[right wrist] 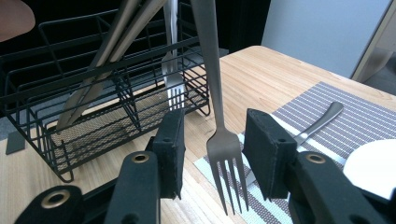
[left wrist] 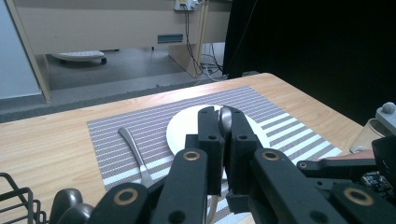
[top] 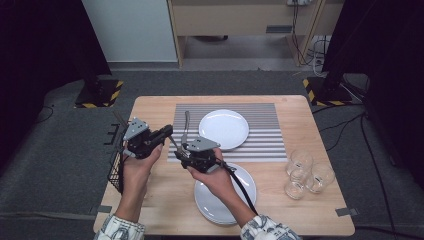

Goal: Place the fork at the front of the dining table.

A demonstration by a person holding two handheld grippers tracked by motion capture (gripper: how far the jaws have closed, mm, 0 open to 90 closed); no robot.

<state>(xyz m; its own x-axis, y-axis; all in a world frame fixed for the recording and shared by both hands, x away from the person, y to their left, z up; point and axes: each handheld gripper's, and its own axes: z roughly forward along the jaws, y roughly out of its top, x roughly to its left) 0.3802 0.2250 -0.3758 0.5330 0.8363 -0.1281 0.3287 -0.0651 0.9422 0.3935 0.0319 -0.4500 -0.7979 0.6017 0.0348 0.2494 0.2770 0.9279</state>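
My left gripper (left wrist: 223, 114) is shut on the handle of a steel fork (left wrist: 227, 119), whose rounded end pokes out past the jaws. In the high view this gripper (top: 167, 133) hovers over the table's left part, pointing right. The fork (right wrist: 224, 144) hangs tines down between the pads of my right gripper (right wrist: 217, 140), with a gap on each side, so those jaws stand open. From above, the right gripper (top: 181, 150) faces the left one at the near left corner of the striped placemat (top: 260, 117). A white plate (top: 224, 128) lies on the mat.
Another piece of cutlery (top: 186, 126) lies on the mat left of the plate. A black wire basket (right wrist: 93, 93) with knives and a fork stands at the table's left edge. Stacked white plates (top: 225, 205) sit near the front; three glasses (top: 305, 175) stand at the right.
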